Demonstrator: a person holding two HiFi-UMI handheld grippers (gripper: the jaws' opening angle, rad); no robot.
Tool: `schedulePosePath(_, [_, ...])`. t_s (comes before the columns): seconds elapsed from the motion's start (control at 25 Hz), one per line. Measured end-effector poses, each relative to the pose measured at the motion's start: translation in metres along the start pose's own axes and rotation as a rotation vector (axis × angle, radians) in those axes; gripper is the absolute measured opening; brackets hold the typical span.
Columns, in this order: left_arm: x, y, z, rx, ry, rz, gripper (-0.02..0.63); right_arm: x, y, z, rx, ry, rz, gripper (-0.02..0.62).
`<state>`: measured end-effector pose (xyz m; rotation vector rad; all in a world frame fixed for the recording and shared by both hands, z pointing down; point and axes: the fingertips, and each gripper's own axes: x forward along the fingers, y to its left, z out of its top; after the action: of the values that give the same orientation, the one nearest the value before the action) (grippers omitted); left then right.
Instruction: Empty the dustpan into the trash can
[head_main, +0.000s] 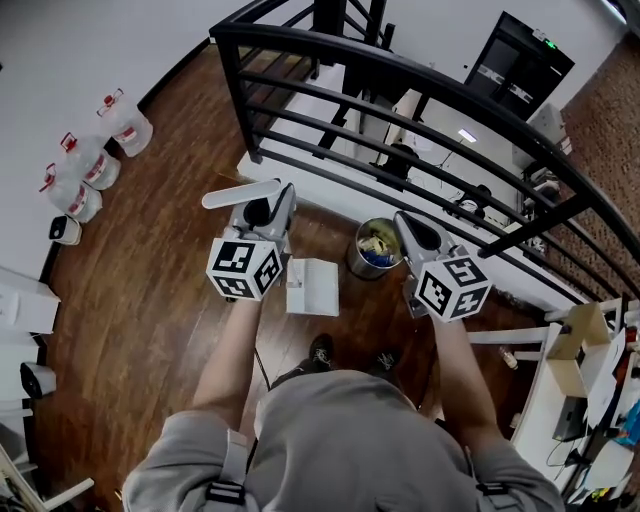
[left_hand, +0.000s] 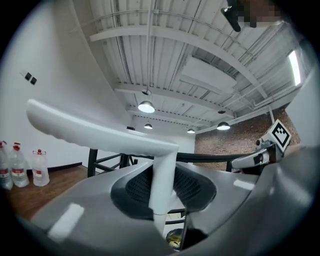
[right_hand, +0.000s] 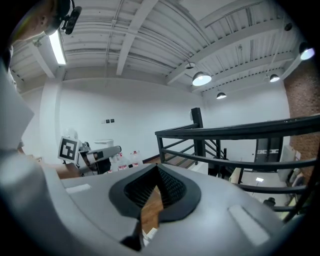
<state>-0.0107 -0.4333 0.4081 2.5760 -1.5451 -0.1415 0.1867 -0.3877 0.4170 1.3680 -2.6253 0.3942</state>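
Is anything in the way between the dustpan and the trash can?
Nothing visible. The dustpan, held by the left gripper, is just beside the open trash can; only bare floor shows between them.

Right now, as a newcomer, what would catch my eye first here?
The left gripper clamps the stem of a white long-handled dustpan, whose pan shows just left of a round trash can already holding rubbish. The right gripper, shut and empty, is at the can's right, with a black railing running behind.

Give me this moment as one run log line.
left gripper: shut on dustpan handle | right gripper: shut, empty | dustpan: beside trash can
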Motion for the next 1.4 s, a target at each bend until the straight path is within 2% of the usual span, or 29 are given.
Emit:
schedulePosePath(0.24, [0.009, 0.019, -0.083, -0.018, 0.114, 0.057, 0.100, 0.008, 0.001, -0.026, 0.025, 0.044, -0.003, 0.000])
schedulePosePath(0.44, [0.017, 0.020, -0.134, -0.010, 0.166, 0.052, 0.100, 0.010, 0.003, -0.053, 0.051, 0.098, -0.018, 0.000])
schedulePosePath(0.8, [0.043, 0.027, -0.181, 0.035, 0.194, 0.032, 0.097, 0.027, 0.005, -0.085, 0.068, 0.170, -0.014, 0.000])
schedulePosePath(1.08, [0.053, 0.034, -0.187, 0.025, 0.171, 0.048, 0.094, 0.029, -0.003, -0.097, 0.081, 0.193, -0.026, 0.000])
schedulePosePath(1.16, [0.048, 0.041, -0.191, 0.011, 0.190, 0.069, 0.087, 0.030, -0.002, -0.097, 0.083, 0.193, -0.024, 0.000])
schedulePosePath(1.4, [0.032, 0.079, -0.197, -0.061, 0.244, 0.194, 0.087, 0.029, -0.001, -0.094, 0.089, 0.182, -0.025, 0.000])
